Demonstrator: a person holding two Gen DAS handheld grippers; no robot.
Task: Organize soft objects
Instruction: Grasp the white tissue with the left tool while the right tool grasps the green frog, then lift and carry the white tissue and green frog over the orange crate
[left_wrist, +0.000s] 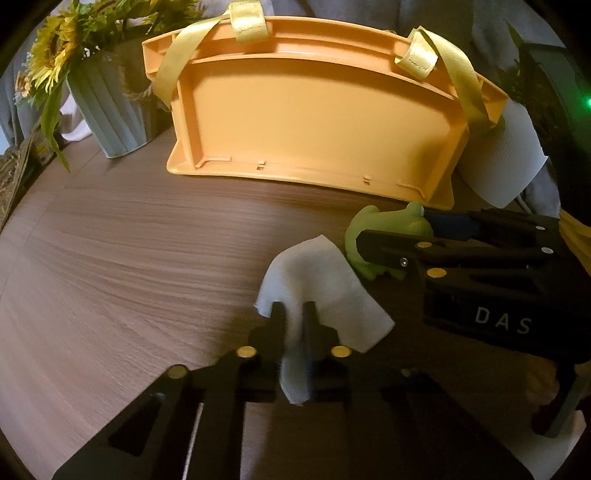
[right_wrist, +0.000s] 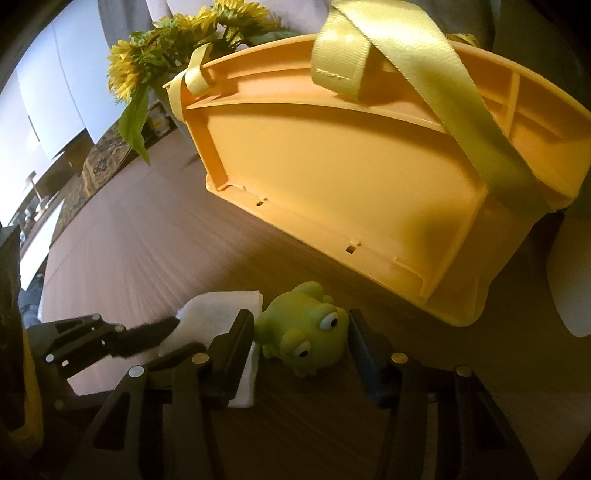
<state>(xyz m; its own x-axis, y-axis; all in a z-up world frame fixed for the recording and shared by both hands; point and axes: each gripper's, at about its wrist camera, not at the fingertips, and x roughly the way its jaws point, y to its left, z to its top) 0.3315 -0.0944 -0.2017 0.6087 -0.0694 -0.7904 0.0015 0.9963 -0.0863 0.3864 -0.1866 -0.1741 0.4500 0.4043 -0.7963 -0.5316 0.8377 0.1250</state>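
My left gripper (left_wrist: 294, 314) is shut on a white cloth (left_wrist: 325, 291), pinching a fold of it just above the wooden table; the cloth also shows in the right wrist view (right_wrist: 210, 314). A green rubber frog (right_wrist: 310, 328) lies on the table between the open fingers of my right gripper (right_wrist: 301, 325), which straddle it without squeezing. In the left wrist view the frog (left_wrist: 384, 225) lies right of the cloth, with the right gripper (left_wrist: 391, 236) around it. An orange basket (left_wrist: 314, 114) with yellow straps stands just behind them, also in the right wrist view (right_wrist: 369, 166).
A grey pot of sunflowers (left_wrist: 110, 103) stands at the back left, beside the basket. A white ribbed roll (left_wrist: 509, 155) lies at the basket's right end. The wooden table (left_wrist: 129, 240) stretches to the left. A patterned rug (right_wrist: 103, 162) lies beyond the table edge.
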